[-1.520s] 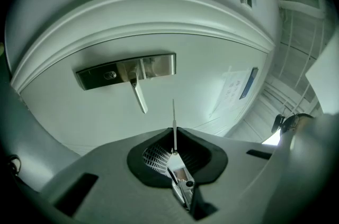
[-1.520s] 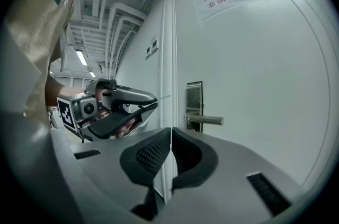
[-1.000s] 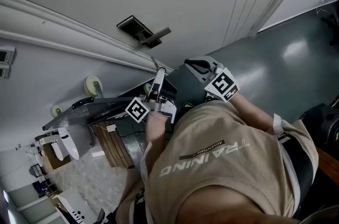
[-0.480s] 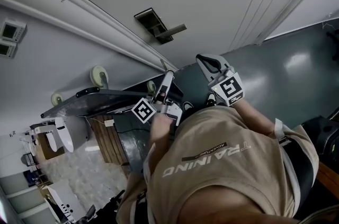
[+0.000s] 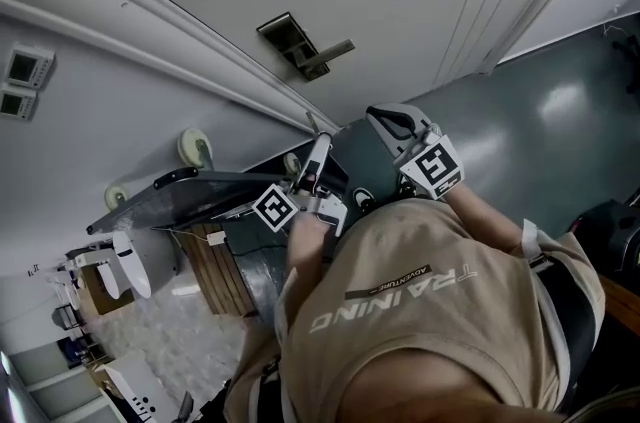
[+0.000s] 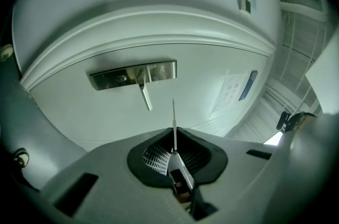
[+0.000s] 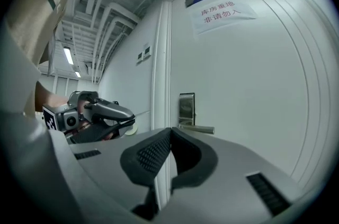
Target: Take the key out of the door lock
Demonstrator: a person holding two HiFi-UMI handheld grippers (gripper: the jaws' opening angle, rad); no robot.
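Observation:
The door's metal lock plate [image 5: 288, 39] with its lever handle [image 5: 330, 51] shows in the head view, and again as the plate [image 6: 132, 73] and handle [image 6: 145, 97] in the left gripper view. The key [image 6: 174, 117] is out of the lock. My left gripper [image 6: 175, 132] is shut on the key's head, and the thin blade points at the door just below the plate without touching it. From the head view, the left gripper [image 5: 318, 145] is a short way off the door. My right gripper [image 5: 392, 123] hangs beside it, and its jaws [image 7: 168, 135] are shut with nothing in them.
A paper notice [image 7: 222, 10] is stuck high on the door. Wall switches [image 5: 20, 81] sit to the left of the door frame [image 5: 150, 31]. A dark wheeled cart [image 5: 190, 183] and a wooden crate [image 5: 215, 273] stand on the floor by the wall.
Both grippers have drifted slightly along the door as the head camera shifted. The left one keeps its hold on the key, still clear of the lock.

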